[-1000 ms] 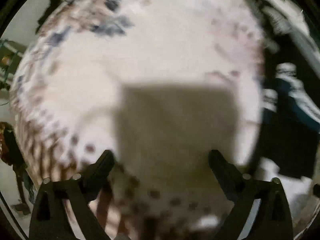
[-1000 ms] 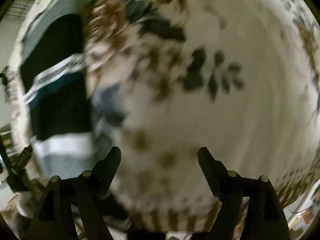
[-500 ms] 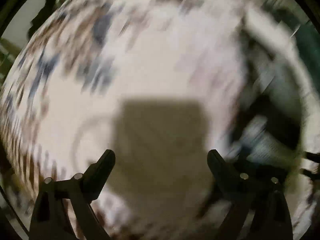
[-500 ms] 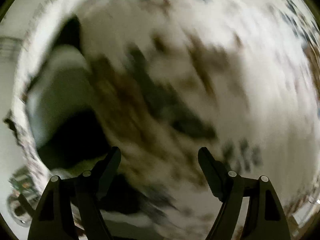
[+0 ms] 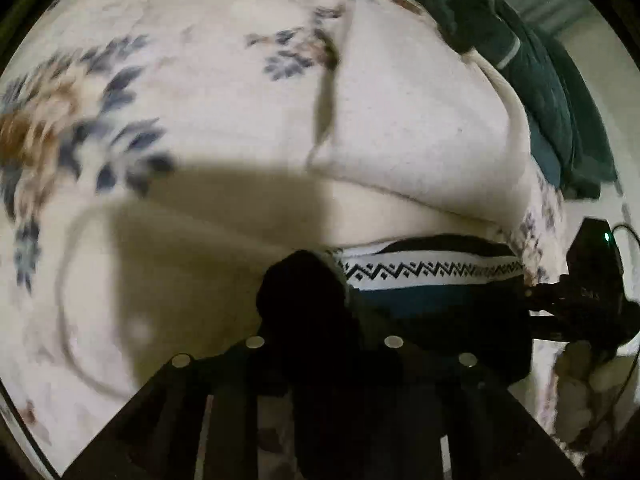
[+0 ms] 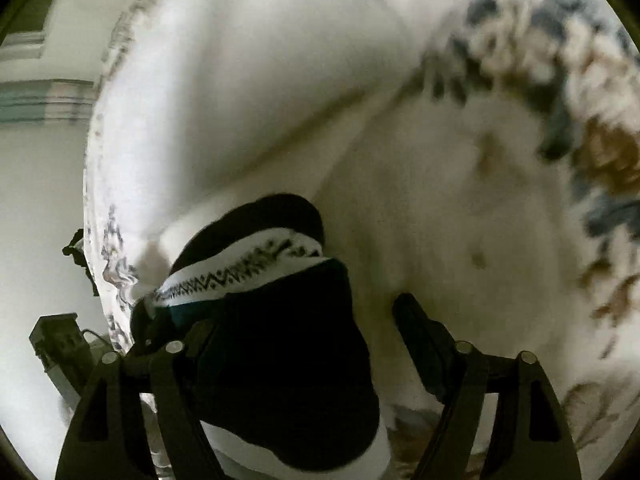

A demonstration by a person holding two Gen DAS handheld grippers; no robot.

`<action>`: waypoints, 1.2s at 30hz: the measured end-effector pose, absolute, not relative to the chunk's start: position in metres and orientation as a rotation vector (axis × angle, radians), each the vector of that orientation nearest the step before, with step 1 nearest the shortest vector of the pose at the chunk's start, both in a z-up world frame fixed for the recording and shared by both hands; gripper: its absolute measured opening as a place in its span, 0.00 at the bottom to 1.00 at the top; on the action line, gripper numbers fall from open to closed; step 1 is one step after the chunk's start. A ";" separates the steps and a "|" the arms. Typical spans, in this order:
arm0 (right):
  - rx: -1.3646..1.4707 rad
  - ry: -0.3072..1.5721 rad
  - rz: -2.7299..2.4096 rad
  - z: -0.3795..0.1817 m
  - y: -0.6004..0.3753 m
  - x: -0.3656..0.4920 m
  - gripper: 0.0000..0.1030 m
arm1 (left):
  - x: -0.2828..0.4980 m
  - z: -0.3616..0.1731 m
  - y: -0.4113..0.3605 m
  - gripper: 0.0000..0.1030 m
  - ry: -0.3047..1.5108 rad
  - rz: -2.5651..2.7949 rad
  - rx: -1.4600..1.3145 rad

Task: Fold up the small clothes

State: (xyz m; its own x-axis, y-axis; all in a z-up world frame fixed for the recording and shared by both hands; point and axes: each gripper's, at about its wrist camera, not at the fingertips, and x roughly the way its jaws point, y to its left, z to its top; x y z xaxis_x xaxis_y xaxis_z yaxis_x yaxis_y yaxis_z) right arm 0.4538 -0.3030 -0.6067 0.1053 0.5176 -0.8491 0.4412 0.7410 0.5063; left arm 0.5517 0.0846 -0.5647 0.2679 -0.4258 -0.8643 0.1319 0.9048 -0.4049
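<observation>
A floral bedspread (image 5: 200,120) fills both views. The dark garment with a zigzag band (image 5: 432,276) lies lengthwise across the lower frame; the left gripper (image 5: 324,344) is clamped on its end, while the right gripper (image 6: 296,320) stands open around it.

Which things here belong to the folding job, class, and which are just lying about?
In the job:
patterned dark garment
left gripper
right gripper

Lying about:
floral bedspread
cream pillow
green clothing
black device

Two claws (image 5: 320,344) (image 6: 304,320), one patterned sock (image 5: 432,276), one green garment (image 5: 540,80), one floral bedspread (image 5: 180,120)
</observation>
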 end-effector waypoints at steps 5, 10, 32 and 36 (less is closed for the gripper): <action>0.745 1.438 0.052 -0.594 -0.299 0.461 0.05 | 0.566 -0.552 0.084 0.16 1.197 -0.426 -0.286; 0.714 1.502 0.027 -0.609 -0.294 0.477 0.06 | 0.571 -0.569 0.089 0.20 1.261 -0.424 -0.334; 0.808 1.842 0.211 -0.593 -0.231 0.125 0.53 | 0.216 -0.549 0.148 0.52 1.495 -0.176 -0.349; 0.871 1.916 0.232 -0.623 -0.205 0.058 0.53 | 0.166 -0.574 0.152 0.52 1.559 -0.167 -0.386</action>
